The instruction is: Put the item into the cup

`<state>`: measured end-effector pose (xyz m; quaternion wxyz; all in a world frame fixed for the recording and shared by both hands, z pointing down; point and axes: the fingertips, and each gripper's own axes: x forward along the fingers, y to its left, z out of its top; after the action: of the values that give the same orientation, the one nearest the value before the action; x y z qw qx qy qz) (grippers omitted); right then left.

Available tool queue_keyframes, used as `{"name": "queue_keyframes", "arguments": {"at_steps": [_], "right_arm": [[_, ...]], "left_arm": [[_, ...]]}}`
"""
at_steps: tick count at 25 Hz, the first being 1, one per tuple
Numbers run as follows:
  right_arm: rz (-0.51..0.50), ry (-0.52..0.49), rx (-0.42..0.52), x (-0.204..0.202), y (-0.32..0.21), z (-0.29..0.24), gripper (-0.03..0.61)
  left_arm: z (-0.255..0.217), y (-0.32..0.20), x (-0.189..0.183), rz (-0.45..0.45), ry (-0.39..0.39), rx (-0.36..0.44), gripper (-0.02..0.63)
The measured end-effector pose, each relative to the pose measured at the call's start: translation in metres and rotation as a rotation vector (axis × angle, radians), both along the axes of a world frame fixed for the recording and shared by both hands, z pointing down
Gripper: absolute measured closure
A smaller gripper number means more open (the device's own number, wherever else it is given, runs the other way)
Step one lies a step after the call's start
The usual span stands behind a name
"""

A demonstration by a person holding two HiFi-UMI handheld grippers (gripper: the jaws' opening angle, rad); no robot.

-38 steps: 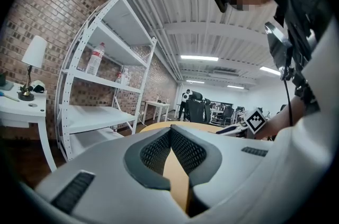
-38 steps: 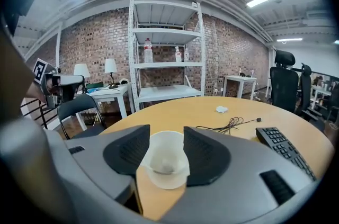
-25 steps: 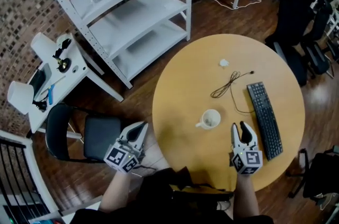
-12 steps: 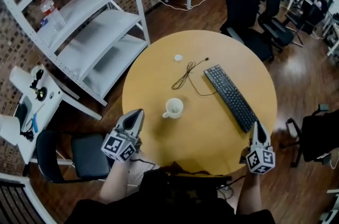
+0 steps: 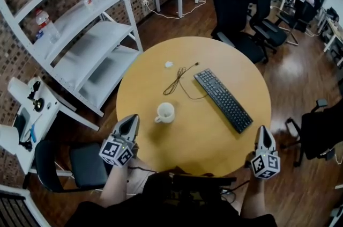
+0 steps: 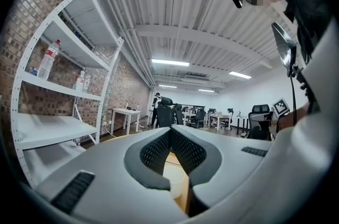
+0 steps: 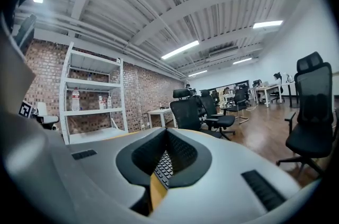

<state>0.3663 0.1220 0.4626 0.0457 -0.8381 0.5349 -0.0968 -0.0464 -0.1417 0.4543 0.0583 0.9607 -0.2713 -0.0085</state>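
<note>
The left tongs (image 5: 132, 119) are closed, tips together with nothing between them, held just off the near-left edge of the round surface (image 5: 198, 137); the right tongs (image 5: 262, 130) are likewise closed and empty, held just off the near-right edge.

The cup (image 5: 165, 112) stands upright left of centre, handle to the left, near the left tongs' tips; bare wood runs from it to the near edge and across toward the right tongs. The item (image 5: 169, 64), small and white, lies close to the far-left rim, well apart from the cup; a cable (image 5: 177, 80) sprawls between them. A keyboard (image 5: 222, 100) lies on a slant from the middle toward the right edge, its near end short of the rim.

A shelf (image 5: 80, 33) stands close to the surface's left side; a chair (image 5: 80, 167) sits by the left tongs; office chairs (image 5: 236, 6) crowd the far-right edge; open floor (image 5: 292, 67) lies to the right.
</note>
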Motion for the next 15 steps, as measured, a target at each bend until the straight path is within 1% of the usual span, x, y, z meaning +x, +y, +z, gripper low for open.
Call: {"name": "queue_keyframes", "arguments": {"at_steps": [10,15], "right_arm": [[-0.039,0.017,-0.006,0.000,-0.013,-0.004,0.572],[-0.047,0.014,-0.007,-0.005,-0.016,-0.003,0.572]], "left_arm": [[0.002,0.000,0.003,-0.027,0.018,-0.006,0.620],[0.003,0.000,0.000,-0.026,0.009,-0.001,0.620]]}}
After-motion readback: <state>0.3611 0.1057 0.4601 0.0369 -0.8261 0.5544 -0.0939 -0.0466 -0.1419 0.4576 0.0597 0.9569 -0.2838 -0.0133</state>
